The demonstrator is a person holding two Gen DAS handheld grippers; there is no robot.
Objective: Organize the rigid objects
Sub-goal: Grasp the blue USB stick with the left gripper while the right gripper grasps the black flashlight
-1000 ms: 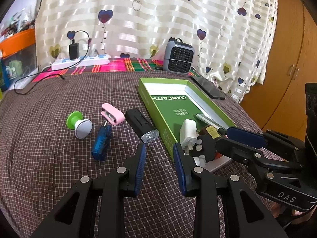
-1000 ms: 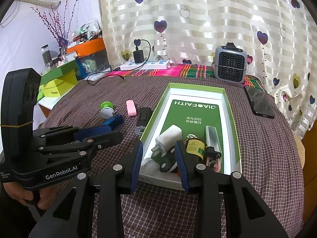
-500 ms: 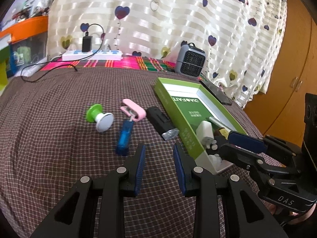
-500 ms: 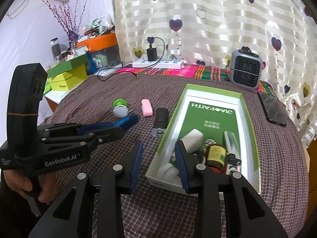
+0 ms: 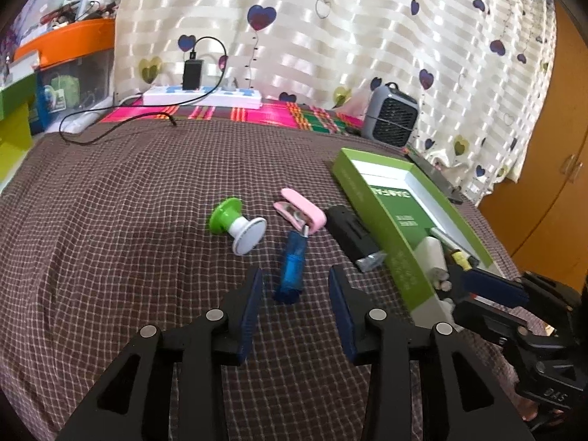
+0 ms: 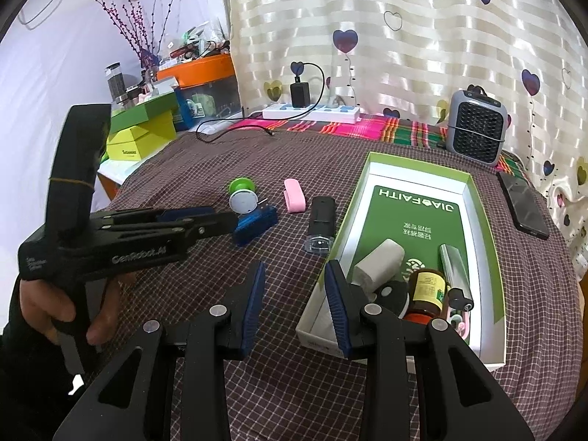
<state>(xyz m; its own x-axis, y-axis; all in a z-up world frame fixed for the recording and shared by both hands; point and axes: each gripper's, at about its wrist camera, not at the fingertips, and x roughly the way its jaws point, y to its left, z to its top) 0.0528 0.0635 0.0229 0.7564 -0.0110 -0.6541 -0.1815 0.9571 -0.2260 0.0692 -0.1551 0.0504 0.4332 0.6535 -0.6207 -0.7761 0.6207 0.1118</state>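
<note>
The green box (image 5: 371, 198) sits at the right, partly filled. The left gripper (image 5: 296, 294) is opening around the near end of the blue stick (image 5: 292, 270), not touching. The stick looks light, hard and smooth; pinch its long sides. The right gripper (image 6: 294, 294) is open, holding nothing

Bare cloth (image 5: 110, 239) lies open leftward; the green box (image 5: 386, 235) walls off the right.

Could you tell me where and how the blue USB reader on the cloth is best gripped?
Grip the blue USB reader across its flat long sides at mid-body, coming from above at its near end. It lies lengthwise between the left gripper's opening jaws, metal plug pointing away, untouched.
</note>
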